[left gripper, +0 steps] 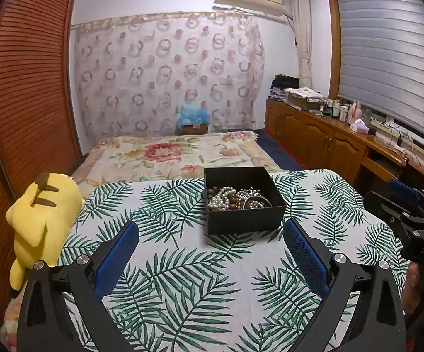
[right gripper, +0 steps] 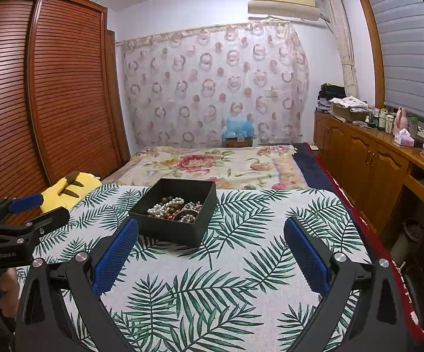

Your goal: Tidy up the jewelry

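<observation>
A black open box (left gripper: 244,220) stands on the table with the palm-leaf cloth (left gripper: 182,264). It holds a heap of jewelry (left gripper: 235,198): white pearl strands, brown beads and a dark bangle. My left gripper (left gripper: 211,228) is open and empty, just short of the box. In the right wrist view the same box (right gripper: 170,228) with its jewelry (right gripper: 175,206) lies ahead and to the left of my right gripper (right gripper: 211,228), which is open and empty. Each gripper also shows in the other's view, the right (left gripper: 408,205) and the left (right gripper: 36,205).
A yellow plush toy (left gripper: 42,214) lies at the table's left edge. A bed with a floral cover (left gripper: 176,152) lies beyond the table. A slatted wooden wardrobe (left gripper: 27,88) stands left. A wooden sideboard (left gripper: 329,138) with bottles and boxes runs along the right.
</observation>
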The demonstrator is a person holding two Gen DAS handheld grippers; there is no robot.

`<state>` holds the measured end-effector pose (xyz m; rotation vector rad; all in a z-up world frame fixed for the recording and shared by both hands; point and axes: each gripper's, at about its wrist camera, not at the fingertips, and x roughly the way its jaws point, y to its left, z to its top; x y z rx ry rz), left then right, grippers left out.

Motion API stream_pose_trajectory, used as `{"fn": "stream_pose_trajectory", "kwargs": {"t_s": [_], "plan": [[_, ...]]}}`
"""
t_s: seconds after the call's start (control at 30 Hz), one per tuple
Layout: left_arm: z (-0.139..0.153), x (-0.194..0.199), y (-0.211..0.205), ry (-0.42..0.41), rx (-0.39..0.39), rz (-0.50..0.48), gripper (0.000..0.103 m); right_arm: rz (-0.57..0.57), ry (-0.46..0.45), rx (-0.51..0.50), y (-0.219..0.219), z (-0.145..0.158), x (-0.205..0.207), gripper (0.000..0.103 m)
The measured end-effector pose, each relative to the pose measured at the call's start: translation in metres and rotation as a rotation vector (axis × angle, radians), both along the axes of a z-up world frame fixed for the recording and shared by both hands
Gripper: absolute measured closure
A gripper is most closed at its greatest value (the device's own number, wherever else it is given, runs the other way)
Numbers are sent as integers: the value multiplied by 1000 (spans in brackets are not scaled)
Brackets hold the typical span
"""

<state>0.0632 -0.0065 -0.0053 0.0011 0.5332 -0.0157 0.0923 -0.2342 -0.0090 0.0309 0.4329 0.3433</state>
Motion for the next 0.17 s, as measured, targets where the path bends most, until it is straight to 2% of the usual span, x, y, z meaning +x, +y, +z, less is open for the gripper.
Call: {"fn": "stream_pose_trajectory", "kwargs": {"t_s": [0.17], "plan": [[-1, -1, 0, -1, -1, -3, 8, -1, 0, 1, 1, -2, 0, 3]]}}
